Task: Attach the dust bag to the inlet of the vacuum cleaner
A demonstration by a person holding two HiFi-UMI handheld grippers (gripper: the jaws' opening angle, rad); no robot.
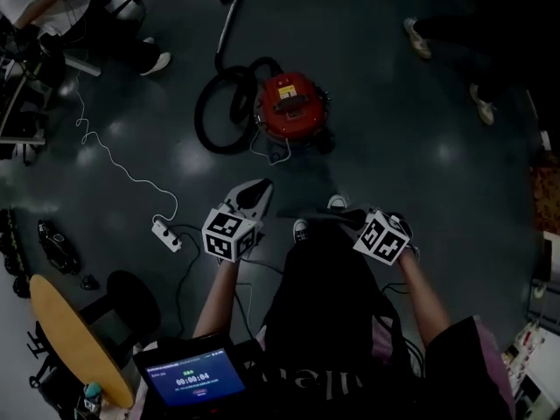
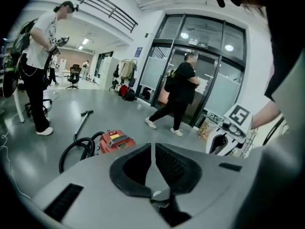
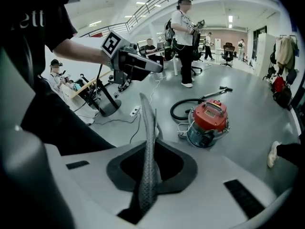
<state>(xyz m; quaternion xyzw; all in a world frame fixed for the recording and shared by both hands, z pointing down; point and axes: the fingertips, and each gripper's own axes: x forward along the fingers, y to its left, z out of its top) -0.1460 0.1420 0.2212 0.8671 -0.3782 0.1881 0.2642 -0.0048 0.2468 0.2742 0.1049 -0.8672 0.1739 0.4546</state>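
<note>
Dark grey floor (image 1: 420, 147) is spreading out all around me, shiny and wide, and other people are standing about farther off. On that floor the red vacuum cleaner (image 1: 293, 105) is sitting, and its black hose (image 1: 214, 116) is curling beside it. It is sitting well apart from me, out past my own shoes (image 1: 300, 230).

I am thinking the job is only at its very start. I am not seeing the dust bag in any view, so nothing is getting fitted yet. I am also not making out the inlet on the vacuum cleaner from here, because it is too small and too far off. So finding the bag, bringing it over and pushing it onto the inlet are all left to do, I am guessing.

My left gripper (image 2: 152, 151) is holding its jaws pressed together, with no gap and nothing between them. My right gripper (image 3: 147, 128) is doing the same. Its two bumpy pads are lying flat against each other, and nothing is caught in there. Both grippers are hanging in the air in front of me, pointing down toward the floor and the vacuum cleaner. Neither one is touching anything.
</note>
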